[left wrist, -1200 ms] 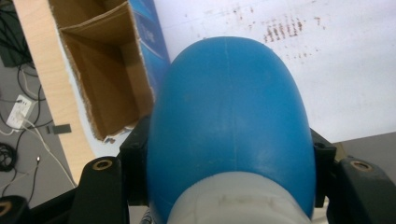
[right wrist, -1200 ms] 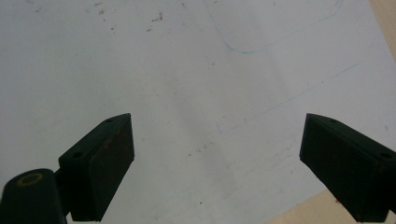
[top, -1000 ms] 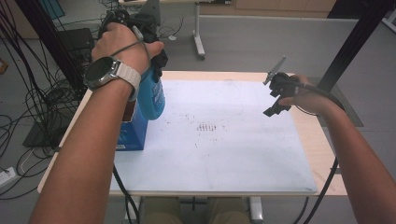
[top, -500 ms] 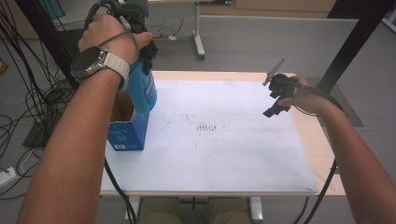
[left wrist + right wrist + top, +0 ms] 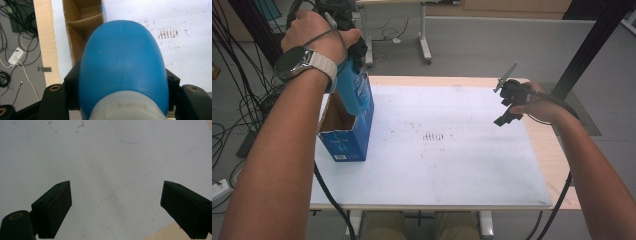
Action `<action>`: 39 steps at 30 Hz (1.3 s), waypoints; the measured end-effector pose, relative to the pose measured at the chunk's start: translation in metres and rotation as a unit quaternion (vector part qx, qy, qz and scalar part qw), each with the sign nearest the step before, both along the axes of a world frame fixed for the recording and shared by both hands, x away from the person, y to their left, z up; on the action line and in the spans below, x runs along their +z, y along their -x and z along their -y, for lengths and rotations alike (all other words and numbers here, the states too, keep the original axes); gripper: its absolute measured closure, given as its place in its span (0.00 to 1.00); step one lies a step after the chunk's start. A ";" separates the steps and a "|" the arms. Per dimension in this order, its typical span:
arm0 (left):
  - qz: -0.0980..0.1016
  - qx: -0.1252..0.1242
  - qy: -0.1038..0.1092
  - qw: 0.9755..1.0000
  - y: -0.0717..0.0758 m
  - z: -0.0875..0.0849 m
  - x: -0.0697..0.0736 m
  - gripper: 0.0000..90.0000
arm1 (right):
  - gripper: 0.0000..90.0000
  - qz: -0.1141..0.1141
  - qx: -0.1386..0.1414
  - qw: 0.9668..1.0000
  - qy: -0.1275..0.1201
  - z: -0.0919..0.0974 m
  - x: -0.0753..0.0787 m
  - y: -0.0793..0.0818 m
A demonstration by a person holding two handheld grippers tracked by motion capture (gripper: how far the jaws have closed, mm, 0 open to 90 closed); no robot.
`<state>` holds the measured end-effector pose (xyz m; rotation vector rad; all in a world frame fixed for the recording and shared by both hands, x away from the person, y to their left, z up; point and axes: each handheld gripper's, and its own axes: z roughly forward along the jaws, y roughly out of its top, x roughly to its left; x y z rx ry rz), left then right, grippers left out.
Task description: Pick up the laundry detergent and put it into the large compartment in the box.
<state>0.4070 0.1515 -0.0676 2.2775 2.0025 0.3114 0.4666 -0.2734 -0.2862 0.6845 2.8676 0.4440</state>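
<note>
- Left gripper point(image 5: 348, 47) clamped on a blue bottle point(image 5: 122, 67), one jaw pressed on each flank, just past the pale cap end nearest the camera.
- Bottle point(image 5: 351, 90) hanging bottom-down from the jaws, lower part inside the open top of a box point(image 5: 344, 145); cardboard divider and compartments of the box point(image 5: 82, 27) visible beyond the rounded bottom.
- Looks like smooth, glossy plastic: probably stiff enough not to cave under the pads, but slippery, so a firm squeeze needed. Rounded body likely to twist between flat pads if gripped off centre.
- Weight impossible to tell; full or empty not visible.
- Best hold judged to be where it is now, across the widest flanks near the cap, leaving the bottom free to clear the box walls.
- Box likely light and easy to drag along if the bottle rubs it.
- Right gripper point(image 5: 115, 212) spread wide, nothing between the jaws, white sheet point(image 5: 100, 157) beyond them; held well apart from the box point(image 5: 507, 102).
</note>
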 end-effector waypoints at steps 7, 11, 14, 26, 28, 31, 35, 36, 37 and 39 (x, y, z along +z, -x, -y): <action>-0.004 0.006 -0.002 1.000 -0.001 -0.006 -0.002 0.42 | 0.11 -0.002 -0.002 1.000 0.003 0.001 -0.001 0.000; -0.001 0.011 -0.002 1.000 -0.002 -0.010 -0.002 0.42 | 0.11 -0.003 -0.002 1.000 0.002 0.001 -0.002 0.000; 0.001 0.014 -0.005 1.000 -0.003 -0.012 -0.004 0.42 | 0.11 -0.003 -0.004 1.000 0.001 0.001 -0.003 0.000; 0.013 0.027 -0.012 0.999 -0.009 -0.023 -0.009 0.42 | 0.11 -0.008 -0.008 1.000 0.003 0.003 -0.009 -0.001; 0.011 0.029 -0.013 0.999 -0.010 -0.024 -0.010 0.42 | 0.11 -0.011 -0.007 1.000 0.009 0.003 -0.011 -0.002; 0.011 0.034 -0.009 0.999 -0.011 -0.029 -0.013 0.42 | 0.11 -0.012 -0.005 1.000 0.008 0.002 -0.012 -0.002; 0.010 0.036 -0.012 0.999 -0.013 -0.034 -0.016 0.42 | 0.11 -0.011 -0.006 1.000 0.007 0.002 -0.012 -0.002; 0.011 0.037 -0.013 0.999 -0.014 -0.034 -0.017 0.42 | 0.11 -0.010 -0.007 1.000 0.007 0.002 -0.012 -0.003; 0.011 0.037 -0.013 0.999 -0.014 -0.035 -0.018 0.42 | 0.11 -0.010 -0.007 1.000 0.007 0.002 -0.011 -0.003; 0.010 0.038 -0.015 0.999 -0.016 -0.037 -0.020 0.42 | 0.11 -0.011 -0.008 1.000 0.007 0.002 -0.011 -0.003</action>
